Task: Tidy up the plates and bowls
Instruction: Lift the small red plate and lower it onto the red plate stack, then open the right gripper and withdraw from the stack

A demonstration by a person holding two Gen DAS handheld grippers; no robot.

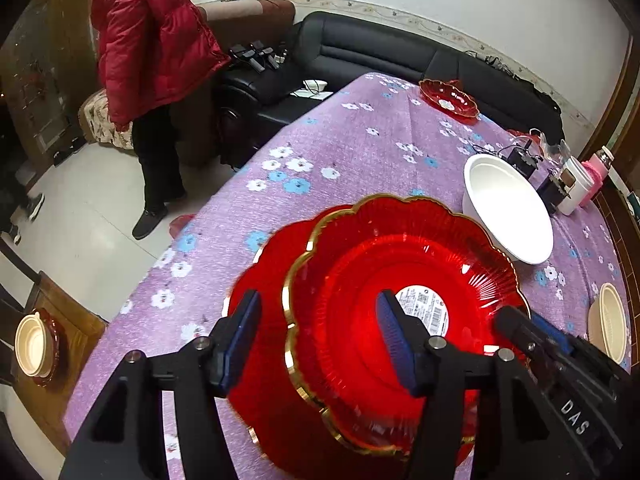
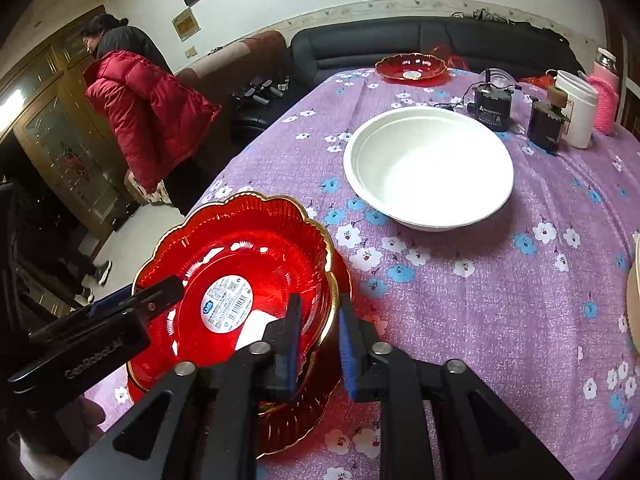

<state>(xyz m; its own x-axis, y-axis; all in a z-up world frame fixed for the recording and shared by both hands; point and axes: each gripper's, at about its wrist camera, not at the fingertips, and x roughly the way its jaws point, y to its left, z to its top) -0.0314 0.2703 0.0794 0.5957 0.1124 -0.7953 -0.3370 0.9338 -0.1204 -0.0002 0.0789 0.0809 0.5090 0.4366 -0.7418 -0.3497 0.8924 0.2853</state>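
Observation:
A red gold-rimmed scalloped plate (image 1: pixel 372 280) (image 2: pixel 224 256) lies tilted on a second red plate (image 1: pixel 260 360) (image 2: pixel 304 412) near the table's front edge. My left gripper (image 1: pixel 320 340) is open, its fingers straddling the upper plate's left rim. My right gripper (image 2: pixel 320 340) has its fingers close on either side of that plate's right rim, a small gap still showing. It also shows in the left wrist view (image 1: pixel 532 332). A large white bowl (image 2: pixel 428 164) (image 1: pixel 508 208) sits further back. A third red plate (image 2: pixel 412 66) (image 1: pixel 450 98) lies at the far end.
The purple floral tablecloth (image 2: pixel 500 300) covers the table. A black device (image 2: pixel 492 108), a white cup (image 2: pixel 576 108) and a pink bottle (image 2: pixel 604 96) stand at the back right. A cream bowl (image 1: pixel 608 320) sits at the right. A person in red (image 1: pixel 152 40) stands left of the table.

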